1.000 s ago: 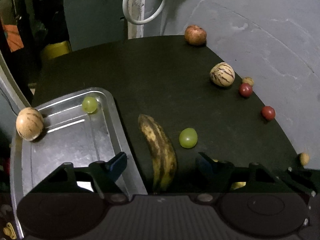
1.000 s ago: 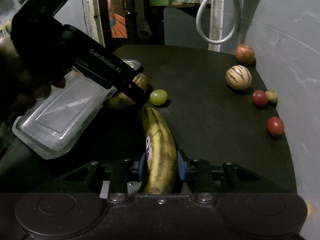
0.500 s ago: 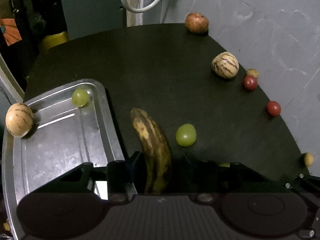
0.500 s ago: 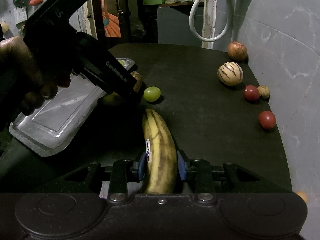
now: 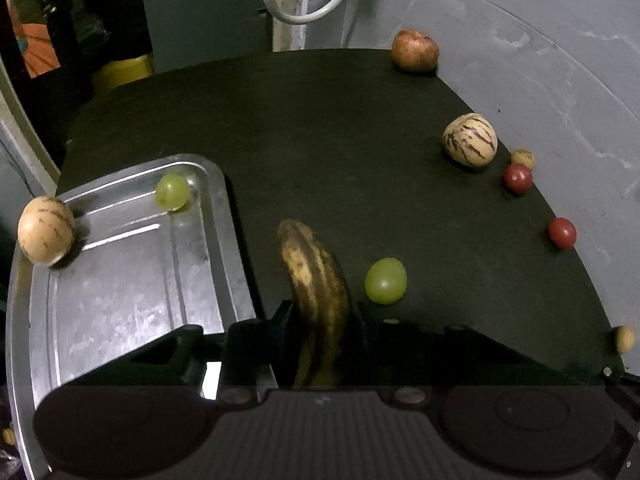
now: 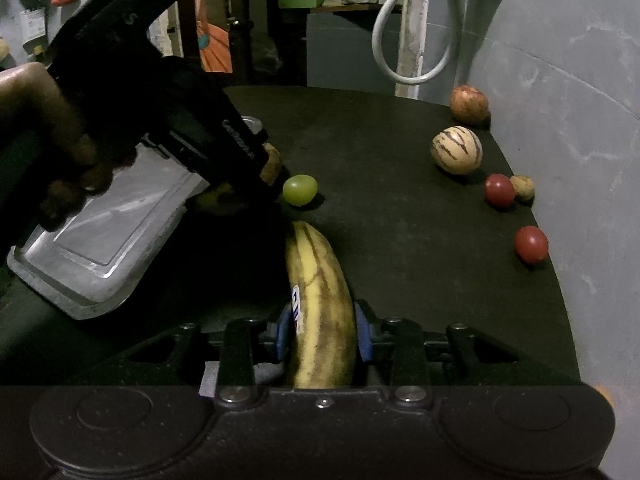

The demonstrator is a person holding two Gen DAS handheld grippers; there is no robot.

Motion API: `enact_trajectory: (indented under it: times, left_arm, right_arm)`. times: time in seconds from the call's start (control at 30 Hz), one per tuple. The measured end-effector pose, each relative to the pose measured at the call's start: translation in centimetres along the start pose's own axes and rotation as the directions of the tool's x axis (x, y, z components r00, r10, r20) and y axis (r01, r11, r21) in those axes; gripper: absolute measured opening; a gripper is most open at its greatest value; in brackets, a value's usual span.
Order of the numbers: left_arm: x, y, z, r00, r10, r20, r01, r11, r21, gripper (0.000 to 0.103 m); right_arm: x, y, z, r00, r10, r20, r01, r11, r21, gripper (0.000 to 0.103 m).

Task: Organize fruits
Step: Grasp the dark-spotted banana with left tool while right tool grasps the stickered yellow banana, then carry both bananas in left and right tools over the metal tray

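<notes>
My left gripper [image 5: 320, 320] is shut on a dark spotted banana [image 5: 316, 284] beside the metal tray [image 5: 224, 216]. The tray holds a green grape [image 5: 172, 192] and a striped melon [image 5: 46, 230] at its far left rim. My right gripper [image 6: 322, 332] is shut on a second, yellower banana [image 6: 320, 312] with a sticker. The left gripper's body [image 6: 168, 92] shows in the right wrist view, over the tray [image 6: 100, 248]. A loose green grape [image 5: 386, 280] lies on the black table, right of the left banana; it also shows in the right wrist view [image 6: 300, 189].
Along the right table edge by the grey wall: a reddish apple [image 5: 414, 50], a striped melon [image 5: 470, 140], two red fruits [image 5: 518, 178] [image 5: 562, 233], and small tan fruits [image 5: 522, 158] [image 5: 624, 339]. A white hose loop [image 5: 308, 4] hangs behind the table.
My left gripper has closed from open onto the dark banana. My right gripper has kept hold of its banana and barely moved.
</notes>
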State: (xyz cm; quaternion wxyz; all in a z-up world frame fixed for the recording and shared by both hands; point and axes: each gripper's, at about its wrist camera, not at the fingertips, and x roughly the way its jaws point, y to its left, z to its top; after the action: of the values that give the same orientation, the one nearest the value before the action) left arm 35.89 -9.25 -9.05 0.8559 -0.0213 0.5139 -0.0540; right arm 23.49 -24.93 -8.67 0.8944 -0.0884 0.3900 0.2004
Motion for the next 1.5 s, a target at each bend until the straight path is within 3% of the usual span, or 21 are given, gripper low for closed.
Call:
enact_trajectory:
  times: [0.2, 0.47, 0.67, 0.93, 1.1, 1.5]
  left_arm:
    - [-0.7, -0.4, -1.1, 1.0, -0.016, -0.027, 0.016, 1.0, -0.024, 0.032]
    - [-2.6, -0.1, -4.1, 0.989, -0.128, -0.073, 0.118, 0.985, -0.124, 0.032]
    - [-4.2, 0.3, -6.3, 0.956, -0.281, -0.082, 0.265, 0.95, -0.167, 0.031]
    - [-6.9, 2.0, -8.3, 0.924, -0.379, -0.052, 0.362, 0.91, -0.202, 0.031]
    - [-8.4, 5.0, -8.7, 0.928, -0.372, 0.0, 0.362, 0.902, -0.237, 0.031]
    - [-10.9, 15.8, -7.1, 0.963, -0.217, 0.161, 0.259, 0.913, -0.315, 0.031]
  right_arm:
    - [-0.9, -0.6, -0.7, 1.0, 0.002, -0.007, -0.002, 0.998, 0.069, 0.034]
    - [-2.7, -1.7, -2.1, 1.0, -0.008, -0.013, 0.011, 0.977, 0.214, 0.034]
    - [-4.5, -1.3, -3.5, 0.999, -0.025, -0.024, 0.03, 0.958, 0.285, 0.034]
    - [-6.7, 0.6, -2.5, 0.999, -0.049, 0.0, 0.046, 0.946, 0.322, 0.033]
    - [-6.9, 2.7, 0.0, 0.999, -0.04, 0.014, 0.034, 0.956, 0.292, 0.034]
    - [-2.5, 8.1, 10.4, 0.997, 0.054, 0.061, -0.064, 0.983, 0.173, 0.034]
